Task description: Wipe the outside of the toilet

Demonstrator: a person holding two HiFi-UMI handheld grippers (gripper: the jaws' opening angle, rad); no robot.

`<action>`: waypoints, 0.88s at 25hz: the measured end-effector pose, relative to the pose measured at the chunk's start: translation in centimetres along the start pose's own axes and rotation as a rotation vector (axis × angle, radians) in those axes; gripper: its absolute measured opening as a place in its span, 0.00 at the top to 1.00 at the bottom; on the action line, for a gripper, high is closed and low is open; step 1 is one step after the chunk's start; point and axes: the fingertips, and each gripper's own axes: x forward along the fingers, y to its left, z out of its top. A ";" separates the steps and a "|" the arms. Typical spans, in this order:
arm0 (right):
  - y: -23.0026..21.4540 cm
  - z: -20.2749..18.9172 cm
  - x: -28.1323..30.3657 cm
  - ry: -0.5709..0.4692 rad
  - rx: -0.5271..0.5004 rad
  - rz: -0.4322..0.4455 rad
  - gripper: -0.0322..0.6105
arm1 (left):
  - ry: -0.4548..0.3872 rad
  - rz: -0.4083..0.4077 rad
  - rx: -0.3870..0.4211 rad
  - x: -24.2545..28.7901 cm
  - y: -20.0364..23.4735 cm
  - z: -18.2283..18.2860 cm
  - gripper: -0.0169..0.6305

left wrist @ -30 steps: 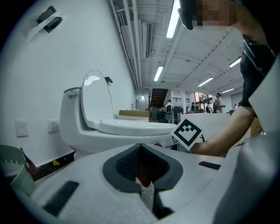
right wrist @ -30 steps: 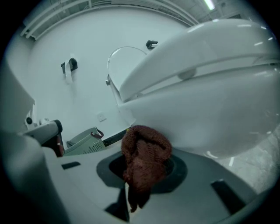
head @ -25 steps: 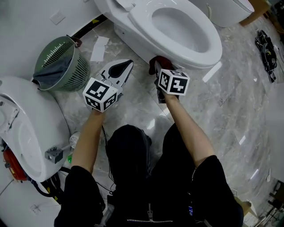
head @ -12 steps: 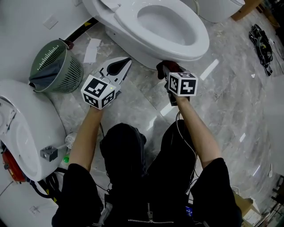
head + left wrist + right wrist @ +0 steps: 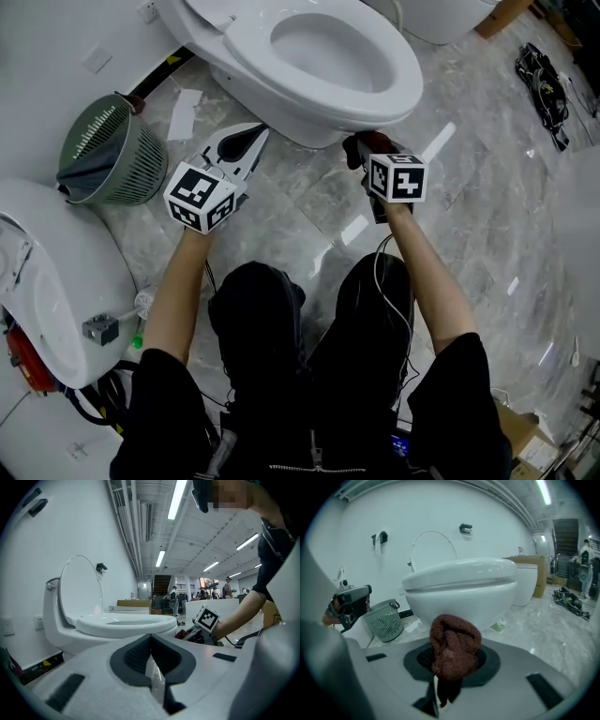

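The white toilet point(image 5: 246, 70) stands at the top of the head view, its lid up. My right gripper point(image 5: 364, 152) is shut on a dark red knitted cloth point(image 5: 356, 143) and holds it against the underside of the bowl near its front. In the right gripper view the cloth point(image 5: 455, 641) bulges out between the jaws, with the bowl point(image 5: 464, 599) just beyond it. My left gripper point(image 5: 246, 142) hovers above the floor beside the toilet's base, shut with nothing in it. The left gripper view shows its jaws pressed together in front of the toilet point(image 5: 123, 623).
A green plastic basket point(image 5: 105, 155) stands left of the toilet, with a sheet of paper point(image 5: 183, 109) on the marble floor next to it. Another white toilet point(image 5: 45, 272) lies at the far left. Black cables point(image 5: 541, 78) lie at the top right.
My right gripper has slid the cloth along the bowl's underside toward its front. The left gripper has kept its place beside the base.
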 end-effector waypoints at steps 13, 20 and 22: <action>-4.8 0.8 -3.1 -0.061 0.045 -0.057 0.82 | 0.014 0.011 -0.012 -1.5 1.8 1.4 0.97; -1.2 3.9 -7.2 -0.026 0.088 -0.026 0.81 | 0.071 0.010 -0.101 -3.6 1.8 6.2 0.97; 1.0 6.0 -9.3 -0.013 0.097 -0.004 0.81 | 0.084 0.008 -0.130 -4.3 1.6 9.0 0.97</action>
